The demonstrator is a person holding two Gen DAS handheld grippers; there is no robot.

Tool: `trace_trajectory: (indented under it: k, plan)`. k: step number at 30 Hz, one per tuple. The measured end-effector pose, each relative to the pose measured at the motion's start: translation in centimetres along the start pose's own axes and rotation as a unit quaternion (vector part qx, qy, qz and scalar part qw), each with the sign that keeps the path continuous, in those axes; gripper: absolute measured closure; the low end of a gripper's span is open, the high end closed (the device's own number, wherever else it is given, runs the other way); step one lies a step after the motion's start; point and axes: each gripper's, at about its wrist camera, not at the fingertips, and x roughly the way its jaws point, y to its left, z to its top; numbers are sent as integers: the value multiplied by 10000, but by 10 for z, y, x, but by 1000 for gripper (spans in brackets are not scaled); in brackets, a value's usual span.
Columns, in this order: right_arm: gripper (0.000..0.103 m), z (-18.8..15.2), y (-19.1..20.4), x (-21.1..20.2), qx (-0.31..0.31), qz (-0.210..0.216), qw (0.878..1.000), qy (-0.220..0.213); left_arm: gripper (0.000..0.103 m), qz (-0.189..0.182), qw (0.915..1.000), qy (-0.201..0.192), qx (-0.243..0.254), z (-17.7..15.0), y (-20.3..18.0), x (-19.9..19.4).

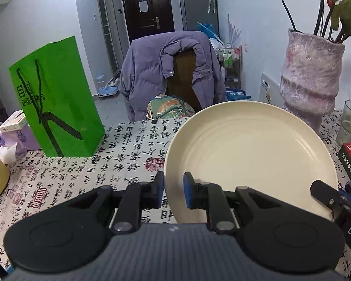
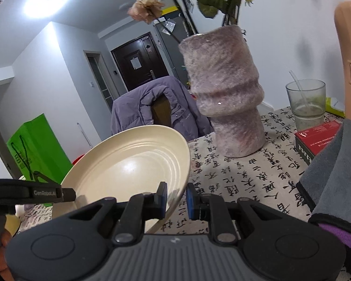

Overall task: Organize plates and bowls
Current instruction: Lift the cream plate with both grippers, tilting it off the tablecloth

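A large cream plate (image 1: pixel 250 154) hangs tilted above the calligraphy-print tablecloth (image 1: pixel 86 171). My left gripper (image 1: pixel 173 190) is shut on the plate's left rim, one blue pad on each face. My right gripper (image 2: pixel 177 199) is shut on the opposite rim of the same plate (image 2: pixel 131 166). In the left wrist view a finger of the right gripper (image 1: pixel 325 195) pokes in at the plate's right edge. In the right wrist view the left gripper's finger (image 2: pixel 49 193) reaches in from the left onto the rim.
A tall pink-grey vase (image 2: pixel 227 100) of dried flowers stands just behind the plate. A glass with a straw (image 2: pixel 307 103), a red box (image 2: pixel 316 138) and a grey cloth (image 2: pixel 334 164) lie to the right. A green paper bag (image 1: pixel 56 100) stands left; a chair with a purple jacket (image 1: pixel 170 70) is beyond the table.
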Motion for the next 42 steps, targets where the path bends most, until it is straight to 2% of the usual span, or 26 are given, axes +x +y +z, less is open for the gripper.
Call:
trace_trajectory:
  k: [10, 16, 22, 30, 42]
  plan:
    - [86, 4, 28, -20, -200, 89, 9998, -26, 85, 22, 10000, 6, 0, -2, 25, -27]
    - [86, -1, 44, -33, -203, 166, 9996, 102, 85, -54, 9999, -99, 1, -9, 47, -49]
    - [86, -8, 67, -46, -366, 98, 9993, -4, 85, -64, 9996, -261, 95, -17, 64, -66]
    - [86, -10, 99, -67, -557, 81, 9984, -80, 85, -71, 9997, -223, -101, -25, 91, -81]
    - [86, -15, 117, -103, -575, 46, 9982, -188, 85, -84, 9995, -302, -94, -38, 103, -114]
